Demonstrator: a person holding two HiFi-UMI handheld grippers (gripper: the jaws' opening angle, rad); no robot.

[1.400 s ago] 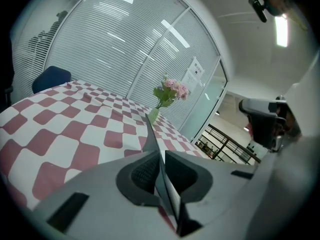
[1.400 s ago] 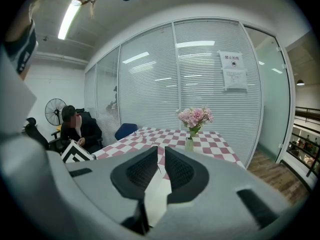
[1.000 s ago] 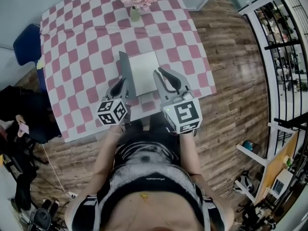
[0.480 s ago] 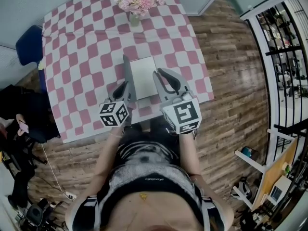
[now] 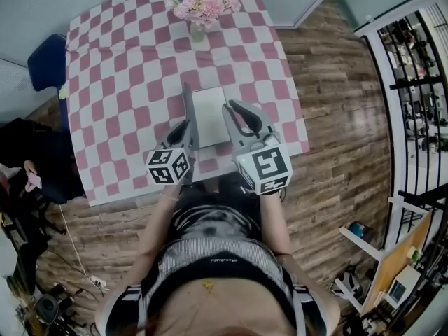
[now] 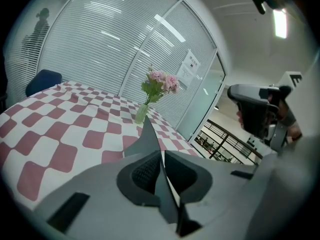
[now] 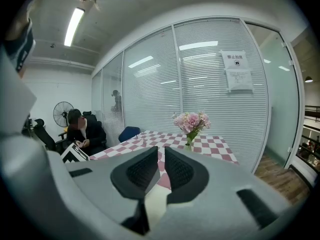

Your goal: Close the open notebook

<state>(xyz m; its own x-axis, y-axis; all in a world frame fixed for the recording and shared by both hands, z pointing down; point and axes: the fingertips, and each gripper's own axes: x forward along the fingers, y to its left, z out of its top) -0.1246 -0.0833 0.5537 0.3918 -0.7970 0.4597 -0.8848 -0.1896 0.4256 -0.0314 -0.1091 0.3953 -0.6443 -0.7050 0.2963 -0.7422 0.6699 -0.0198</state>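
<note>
The notebook (image 5: 210,114) lies close to the tabletop's (image 5: 119,82) near edge, a little right of its middle. Its white page is flat, and its grey cover (image 5: 187,112) stands almost upright along the left side. The left claw (image 5: 183,129) is pinched on that cover near its lower end; in the left gripper view the thin board sits between the two pads. The right claw (image 5: 231,108) hangs over the page's right edge. Its jaws are drawn nearly together with only a slit between them, and nothing is in it. A vase of pink flowers (image 5: 199,4) stands near the tabletop's far edge. A blue chair (image 5: 45,61) is beside the tabletop's left edge.
</note>
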